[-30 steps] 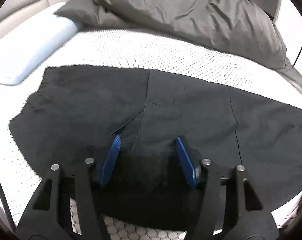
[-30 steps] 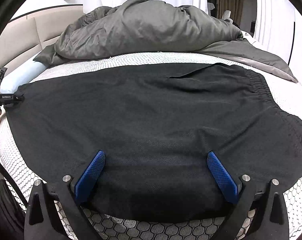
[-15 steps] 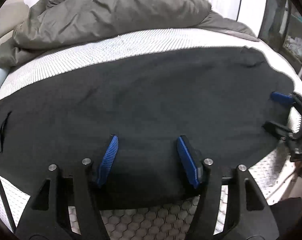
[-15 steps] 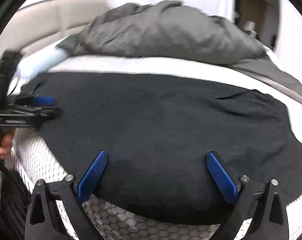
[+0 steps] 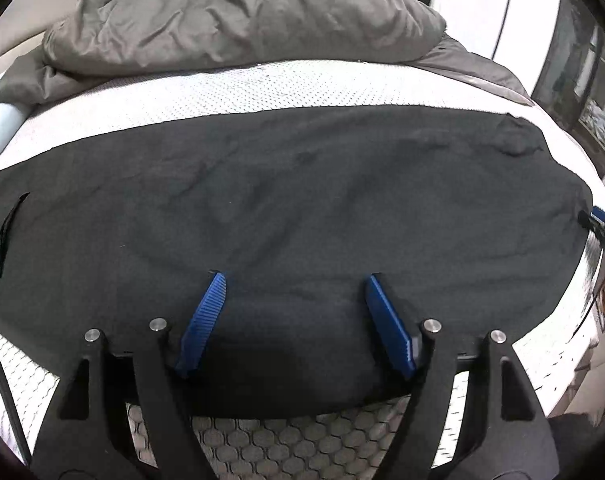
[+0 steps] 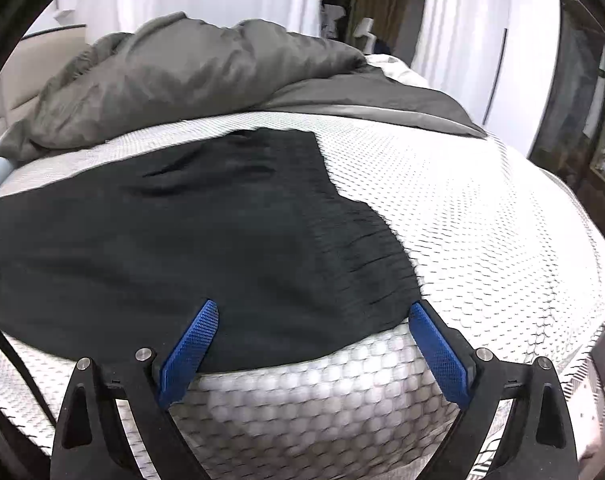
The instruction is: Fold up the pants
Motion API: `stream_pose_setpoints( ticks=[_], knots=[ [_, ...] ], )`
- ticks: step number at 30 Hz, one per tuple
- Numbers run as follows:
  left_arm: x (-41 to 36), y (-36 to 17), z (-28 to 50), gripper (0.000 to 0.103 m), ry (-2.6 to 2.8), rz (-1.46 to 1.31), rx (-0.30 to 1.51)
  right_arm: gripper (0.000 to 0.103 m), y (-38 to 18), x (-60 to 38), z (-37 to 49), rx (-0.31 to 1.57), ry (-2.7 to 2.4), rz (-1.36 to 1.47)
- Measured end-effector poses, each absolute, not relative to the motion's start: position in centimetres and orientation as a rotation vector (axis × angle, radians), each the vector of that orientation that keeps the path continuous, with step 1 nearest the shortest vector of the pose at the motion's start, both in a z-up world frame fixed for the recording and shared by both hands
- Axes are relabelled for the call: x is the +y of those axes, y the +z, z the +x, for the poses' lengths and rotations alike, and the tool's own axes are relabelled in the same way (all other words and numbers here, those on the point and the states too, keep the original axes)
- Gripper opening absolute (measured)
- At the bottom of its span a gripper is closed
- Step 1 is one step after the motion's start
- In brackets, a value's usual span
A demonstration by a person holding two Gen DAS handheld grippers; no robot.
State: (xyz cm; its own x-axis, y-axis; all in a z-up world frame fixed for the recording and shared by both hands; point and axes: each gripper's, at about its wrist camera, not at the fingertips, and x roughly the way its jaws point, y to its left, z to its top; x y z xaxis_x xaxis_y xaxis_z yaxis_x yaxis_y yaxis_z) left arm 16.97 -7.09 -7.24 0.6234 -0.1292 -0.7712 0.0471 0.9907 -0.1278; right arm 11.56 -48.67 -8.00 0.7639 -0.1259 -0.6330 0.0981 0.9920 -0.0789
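black pants [image 5: 302, 208] flat on white mattress [image 5: 262, 88]

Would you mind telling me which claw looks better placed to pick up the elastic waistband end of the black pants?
Probably the right claw: it hangs open at the black pants' gathered waistband. The left claw, opening, sits over mid-fabric.

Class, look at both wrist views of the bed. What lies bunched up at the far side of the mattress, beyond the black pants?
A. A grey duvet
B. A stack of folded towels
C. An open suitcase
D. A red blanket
A: a crumpled grey duvet sits heaped at the far side of the white mattress, behind the black pants spread flat on it; the right wrist view shows the same.
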Motion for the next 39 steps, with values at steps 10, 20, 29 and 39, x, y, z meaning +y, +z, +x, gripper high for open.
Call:
stream_pose_setpoints(
  ticks=[10,20,29,39],
  knots=[
    [-8.6,-7.0,20.4,0.071,-0.08,-0.056,0.943,0.098,-5.8,-36.5,14.5,0.639,0.162,-0.206],
    [-7.0,-8.4,19.9,0.073,-0.114,-0.099,0.899,0.058,-8.4,-45.4,16.3,0.735,0.106,-0.037],
    [-7.1,-5.6,21.0,0.072,-0.166,-0.203,0.878,0.089,-3.9,-35.8,15.3,0.676,0.192,-0.171],
    [-4.1,-8.1,26.5,0.027,-0.185,-0.213,0.989,0.074,-8.1,-22.5,23.6,0.841,0.286,-0.395]
  ],
)
